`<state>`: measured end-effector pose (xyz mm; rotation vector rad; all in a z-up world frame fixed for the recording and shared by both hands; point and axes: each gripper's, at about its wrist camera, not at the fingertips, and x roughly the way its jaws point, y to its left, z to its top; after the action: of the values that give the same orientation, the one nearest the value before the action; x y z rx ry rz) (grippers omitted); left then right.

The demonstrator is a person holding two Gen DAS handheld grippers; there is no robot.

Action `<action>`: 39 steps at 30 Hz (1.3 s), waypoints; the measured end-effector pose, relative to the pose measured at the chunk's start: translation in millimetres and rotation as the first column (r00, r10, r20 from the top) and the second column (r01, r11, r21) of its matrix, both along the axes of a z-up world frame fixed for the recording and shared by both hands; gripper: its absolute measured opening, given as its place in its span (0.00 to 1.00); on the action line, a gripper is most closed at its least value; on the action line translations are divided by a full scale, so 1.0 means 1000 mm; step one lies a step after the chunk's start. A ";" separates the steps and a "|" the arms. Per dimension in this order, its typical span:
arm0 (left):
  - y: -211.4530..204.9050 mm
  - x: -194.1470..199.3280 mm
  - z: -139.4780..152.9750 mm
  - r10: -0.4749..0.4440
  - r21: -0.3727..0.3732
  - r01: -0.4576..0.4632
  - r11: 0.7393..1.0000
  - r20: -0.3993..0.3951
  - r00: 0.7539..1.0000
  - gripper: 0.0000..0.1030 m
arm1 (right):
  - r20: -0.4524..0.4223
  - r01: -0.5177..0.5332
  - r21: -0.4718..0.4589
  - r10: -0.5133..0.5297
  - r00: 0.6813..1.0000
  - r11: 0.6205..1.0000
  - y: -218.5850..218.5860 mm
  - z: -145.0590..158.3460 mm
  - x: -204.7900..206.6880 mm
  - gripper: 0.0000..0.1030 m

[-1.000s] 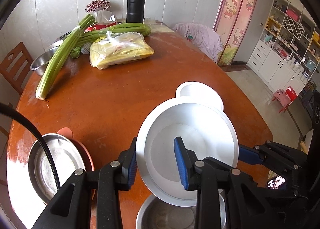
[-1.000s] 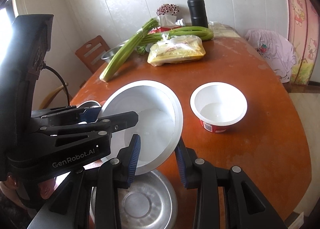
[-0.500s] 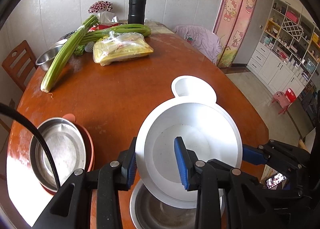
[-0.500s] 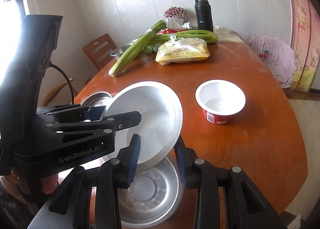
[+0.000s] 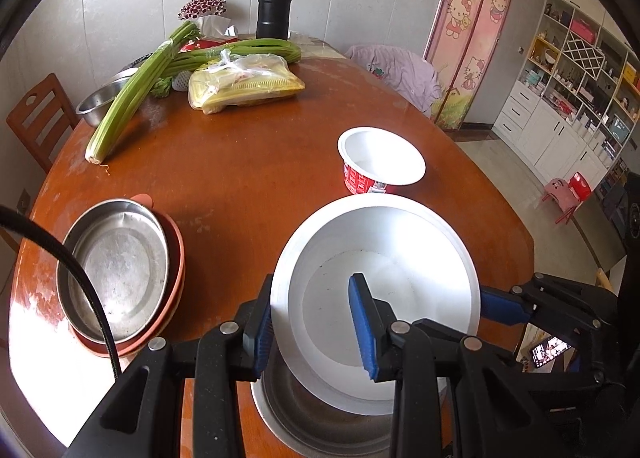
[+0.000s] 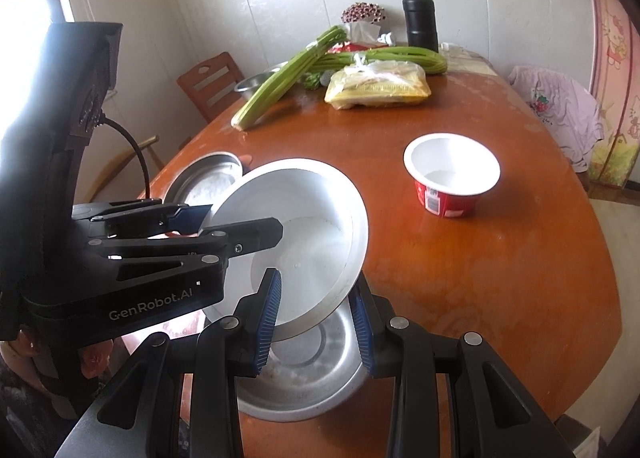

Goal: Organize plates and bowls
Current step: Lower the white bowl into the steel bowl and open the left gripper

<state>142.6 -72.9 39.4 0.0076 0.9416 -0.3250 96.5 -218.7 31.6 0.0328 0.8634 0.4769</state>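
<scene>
My left gripper point(image 5: 314, 328) is shut on the near rim of a white metal plate point(image 5: 384, 290), held tilted above a steel bowl point(image 5: 320, 414). My right gripper point(image 6: 316, 322) grips the same plate point(image 6: 304, 234) at its opposite rim, over the steel bowl point(image 6: 312, 374). The left gripper also shows at the left of the right wrist view point(image 6: 192, 226). A steel plate point(image 5: 116, 270) sits stacked in an orange plate point(image 5: 176, 258) to the left. A red-and-white paper bowl point(image 5: 380, 162) stands further back on the table; it also shows in the right wrist view point(image 6: 452, 178).
On the far side of the round wooden table point(image 5: 240, 178) lie celery stalks point(image 5: 132, 98), a bagged yellow packet point(image 5: 244, 84), a black thermos point(image 5: 274, 6) and a small steel bowl point(image 5: 96, 102). A wooden chair point(image 5: 36, 122) stands at the left.
Both grippers have pulled back toward the near edge with the white plate, still held over the steel bowl. The paper bowl, hidden behind the plate before, now shows fully.
</scene>
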 end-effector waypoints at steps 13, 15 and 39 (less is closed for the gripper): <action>0.000 -0.007 -0.023 -0.002 0.021 0.002 1.000 -0.041 0.999 0.33 | -0.047 -0.025 -0.033 0.024 0.999 0.999 0.006 -0.021 -0.006 0.36; 0.001 -0.007 -0.027 0.000 0.013 0.001 1.000 -0.052 0.999 0.33 | -0.060 -0.029 -0.035 0.027 0.998 0.999 0.007 -0.025 -0.007 0.36; 0.002 -0.011 -0.050 -0.008 0.020 0.009 1.000 -0.088 0.996 0.34 | -0.106 -0.041 -0.058 0.035 0.994 0.997 0.011 -0.043 -0.005 0.36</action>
<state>132.0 -70.8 -10.7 0.0158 1.0323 -0.3259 91.2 -207.3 -11.1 -0.0143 0.9830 0.4878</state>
